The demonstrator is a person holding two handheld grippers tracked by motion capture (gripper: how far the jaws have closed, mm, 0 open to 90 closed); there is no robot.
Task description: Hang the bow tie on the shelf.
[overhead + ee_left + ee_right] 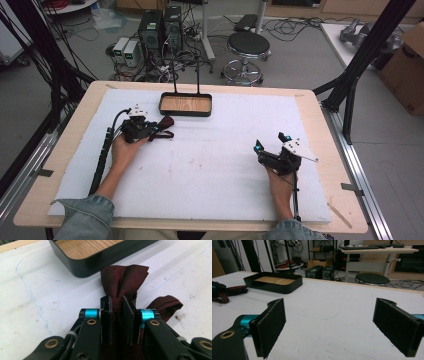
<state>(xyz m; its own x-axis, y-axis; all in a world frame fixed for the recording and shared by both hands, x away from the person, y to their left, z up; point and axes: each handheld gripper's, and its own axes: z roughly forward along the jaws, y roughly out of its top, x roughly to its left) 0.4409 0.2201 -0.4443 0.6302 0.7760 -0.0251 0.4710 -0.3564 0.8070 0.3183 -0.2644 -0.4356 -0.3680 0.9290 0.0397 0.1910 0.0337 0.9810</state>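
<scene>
- The counter (pixel 320 125) carries a white mat (pixel 225 165) that covers most of its top.
- A black tray (pixel 185 104) with a wood-grain floor sits at the mat's far edge, left of centre.
- The right claw (pixel 270 150) rests on the mat near the right edge, jaws spread wide with nothing between them; the right hand (pixel 280 182) holds it.
- The left claw (pixel 117 305) pinches a dark red cloth (pixel 125 277), which bunches up between its jaws just in front of the tray's near wall.
- A looped end of the cloth lies on the mat beside the jaws.
</scene>
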